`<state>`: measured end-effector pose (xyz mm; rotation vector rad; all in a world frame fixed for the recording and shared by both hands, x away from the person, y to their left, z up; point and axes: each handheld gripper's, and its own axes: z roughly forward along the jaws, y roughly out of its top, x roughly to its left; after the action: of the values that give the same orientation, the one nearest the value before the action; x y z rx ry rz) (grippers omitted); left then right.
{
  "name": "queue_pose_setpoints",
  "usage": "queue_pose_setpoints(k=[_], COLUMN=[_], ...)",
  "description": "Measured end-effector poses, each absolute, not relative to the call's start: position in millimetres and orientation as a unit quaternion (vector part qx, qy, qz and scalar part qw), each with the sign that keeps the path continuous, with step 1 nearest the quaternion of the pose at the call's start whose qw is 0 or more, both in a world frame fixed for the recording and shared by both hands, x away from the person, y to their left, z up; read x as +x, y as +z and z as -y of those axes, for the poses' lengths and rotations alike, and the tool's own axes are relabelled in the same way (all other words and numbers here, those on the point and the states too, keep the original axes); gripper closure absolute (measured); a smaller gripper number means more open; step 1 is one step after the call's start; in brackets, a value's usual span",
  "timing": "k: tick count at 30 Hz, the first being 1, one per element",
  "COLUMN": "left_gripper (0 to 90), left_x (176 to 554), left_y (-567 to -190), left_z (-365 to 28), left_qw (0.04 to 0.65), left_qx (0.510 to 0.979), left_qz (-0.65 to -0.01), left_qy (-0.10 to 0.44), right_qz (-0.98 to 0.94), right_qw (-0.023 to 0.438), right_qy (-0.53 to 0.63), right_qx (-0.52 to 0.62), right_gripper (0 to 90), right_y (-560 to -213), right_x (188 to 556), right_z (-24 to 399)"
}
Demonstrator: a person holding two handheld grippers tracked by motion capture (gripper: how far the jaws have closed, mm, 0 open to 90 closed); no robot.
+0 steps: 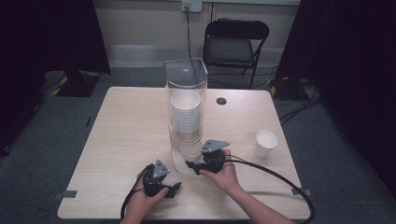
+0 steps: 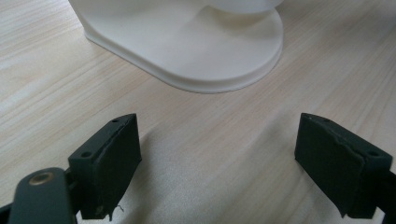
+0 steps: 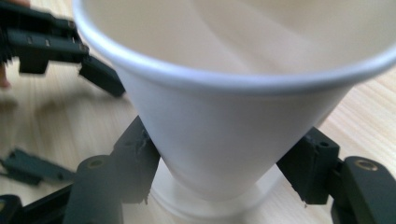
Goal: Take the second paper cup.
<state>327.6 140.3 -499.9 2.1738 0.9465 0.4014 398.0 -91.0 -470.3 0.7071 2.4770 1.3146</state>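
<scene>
A clear tall cup dispenser (image 1: pixel 186 77) stands mid-table with a stack of white paper cups (image 1: pixel 185 112) inside. At its foot stands one white paper cup (image 1: pixel 190 151), upright on the white base (image 3: pixel 173 198). My right gripper (image 1: pixel 190 163) is shut on this paper cup (image 3: pixel 233 116), one jaw pressed to each side low on its wall. My left gripper (image 1: pixel 176 187) rests lower left near the table's front edge, open, with bare wood between its jaws (image 2: pixel 217 154). The dispenser's white base (image 2: pixel 196 42) lies just ahead of it. The left gripper's fingers (image 3: pixel 100 74) appear beyond the cup.
A second white paper cup (image 1: pixel 266 143) stands alone at the table's right side. A black round grommet (image 1: pixel 221 101) sits in the tabletop (image 1: pixel 126 126) behind the dispenser. A black folding chair (image 1: pixel 233 44) is beyond the far edge. Cables trail off the front.
</scene>
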Motion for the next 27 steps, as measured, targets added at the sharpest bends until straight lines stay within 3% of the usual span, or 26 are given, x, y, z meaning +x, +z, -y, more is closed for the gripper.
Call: queue_pose_setpoints(k=[7,23,27], left_gripper=[13.8,13.8,13.8], left_x=[328,327,328], left_y=[-500,-500,-501], left_z=[-140,-140,-140], left_qw=[0.36,0.363,0.369], left_qx=[0.844,0.842,0.84], left_qz=[-0.367,-0.369,-0.367], left_qy=[0.156,0.155,0.156], right_qz=[-0.856,-0.854,-0.852], right_qw=[0.108,0.136,0.14], right_qy=[0.441,0.419,0.419], right_qx=[0.248,0.278,0.282], right_gripper=[33.1,31.3,25.8], right_y=[-485,-493,-493], right_x=[393,390,391], right_z=[104,163,167])
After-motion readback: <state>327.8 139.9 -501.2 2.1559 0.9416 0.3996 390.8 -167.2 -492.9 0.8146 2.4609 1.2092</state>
